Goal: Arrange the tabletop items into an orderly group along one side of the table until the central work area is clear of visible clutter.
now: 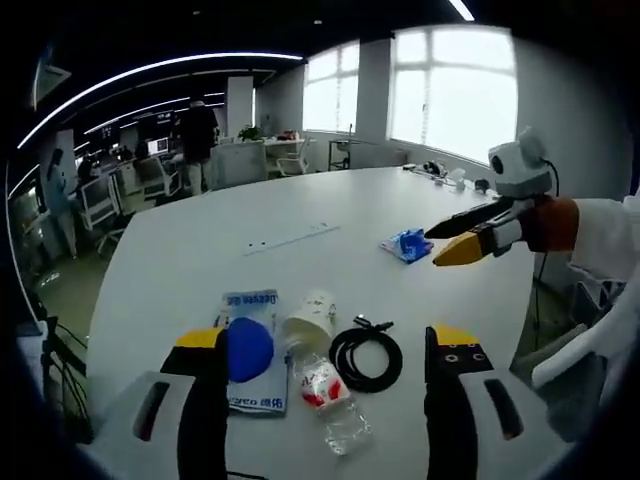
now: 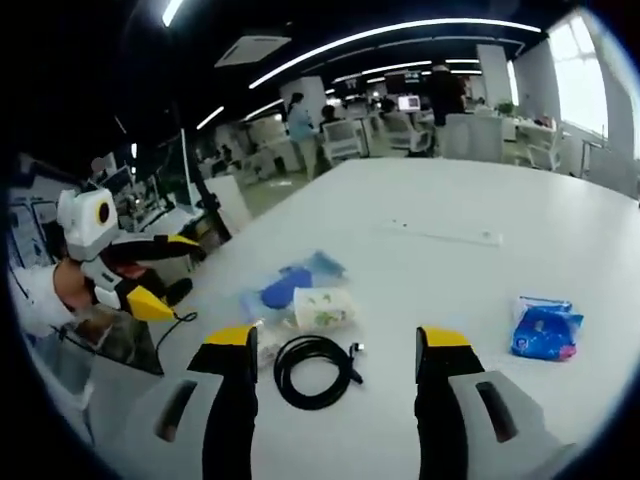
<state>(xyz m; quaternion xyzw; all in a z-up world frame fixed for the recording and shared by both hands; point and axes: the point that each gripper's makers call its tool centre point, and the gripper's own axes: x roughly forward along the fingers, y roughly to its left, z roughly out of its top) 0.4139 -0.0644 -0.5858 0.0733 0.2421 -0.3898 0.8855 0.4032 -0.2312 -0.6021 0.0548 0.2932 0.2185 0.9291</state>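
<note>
On the white counter [image 1: 300,215], near the edge, a small cluster lies together: a coiled black cable [image 1: 366,354], a paper cup [image 1: 309,317] on its side, a flat packet [image 1: 252,340] with a blue disc [image 1: 248,349] on it, and a clear plastic bottle [image 1: 330,400] lying touching the cup. A blue wipes pack [image 1: 407,244] sits well apart from them, further across the counter. The left gripper [image 1: 330,350] hangs over the cluster with its jaws wide apart, holding nothing. The right gripper [image 2: 334,345] hovers above the cable, jaws likewise spread and empty. A thin white strip [image 1: 290,238] lies towards the middle. People stand among desks in the background.
</note>
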